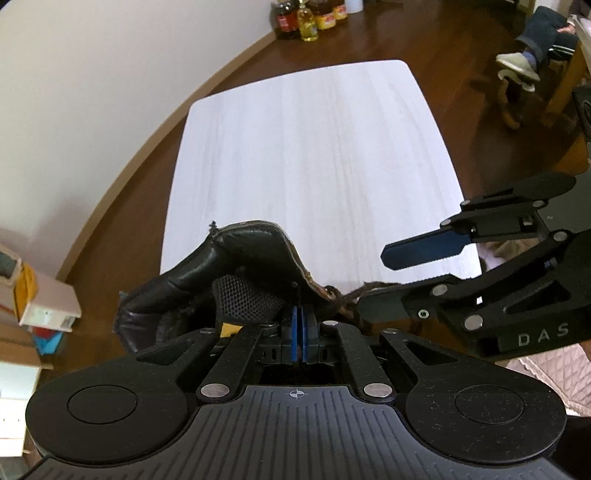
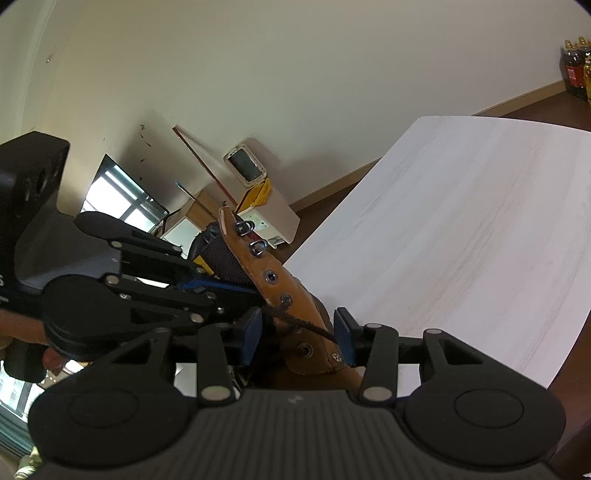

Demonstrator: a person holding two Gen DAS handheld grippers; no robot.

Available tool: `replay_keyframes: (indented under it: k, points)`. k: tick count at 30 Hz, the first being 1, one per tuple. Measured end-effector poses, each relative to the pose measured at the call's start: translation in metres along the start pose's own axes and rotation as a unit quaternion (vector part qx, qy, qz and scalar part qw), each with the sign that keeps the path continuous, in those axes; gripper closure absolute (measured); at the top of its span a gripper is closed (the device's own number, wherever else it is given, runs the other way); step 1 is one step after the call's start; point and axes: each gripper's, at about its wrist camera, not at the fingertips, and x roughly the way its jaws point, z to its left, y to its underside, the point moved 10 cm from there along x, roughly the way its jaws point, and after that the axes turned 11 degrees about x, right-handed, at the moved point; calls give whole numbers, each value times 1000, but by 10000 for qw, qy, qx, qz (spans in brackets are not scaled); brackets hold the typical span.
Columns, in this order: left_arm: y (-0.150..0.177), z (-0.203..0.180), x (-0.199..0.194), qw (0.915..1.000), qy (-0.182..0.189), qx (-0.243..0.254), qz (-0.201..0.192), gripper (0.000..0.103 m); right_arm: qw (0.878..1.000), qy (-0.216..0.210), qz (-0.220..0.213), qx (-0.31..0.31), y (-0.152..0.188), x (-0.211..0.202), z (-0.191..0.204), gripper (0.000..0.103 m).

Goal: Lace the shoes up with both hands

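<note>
A brown leather boot [image 2: 291,291] with a black padded collar [image 1: 207,258] and a mesh tongue [image 1: 243,295] stands at the near edge of the white table [image 1: 314,147]. My left gripper [image 1: 300,317] is shut under the collar, inside the boot, pinching what looks like the thin dark lace. That lace [image 2: 310,326] runs out through an eyelet [image 2: 286,301] on the flap. My right gripper [image 2: 299,338] comes in from the right with its jaws apart, the eyelet flap and lace lying between its blue pads [image 2: 345,339]. In the left wrist view the right gripper [image 1: 373,282] stands open beside the lace [image 1: 351,295].
Oil and sauce bottles [image 1: 310,18] stand on the dark wood floor by the far wall. A seated person's legs and slippers [image 1: 517,66] are at the upper right. Boxes [image 1: 44,306] and a monitor [image 2: 122,192] are off the table's left side.
</note>
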Motion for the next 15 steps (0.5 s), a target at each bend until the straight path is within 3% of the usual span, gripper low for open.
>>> replay_keyframes:
  k: [10, 13, 15]
  points:
    - [-6, -9, -2, 9973, -299, 608, -266, 100, 9999, 6, -36, 140, -4, 1, -9, 55]
    - [-5, -9, -3, 9967, -343, 644, -353, 100, 9986, -268, -55, 459, -13, 4, -11, 60]
    - [-4, -8, -5, 9968, -351, 604, -387, 100, 9912, -683, -44, 1137, -23, 12, -18, 67]
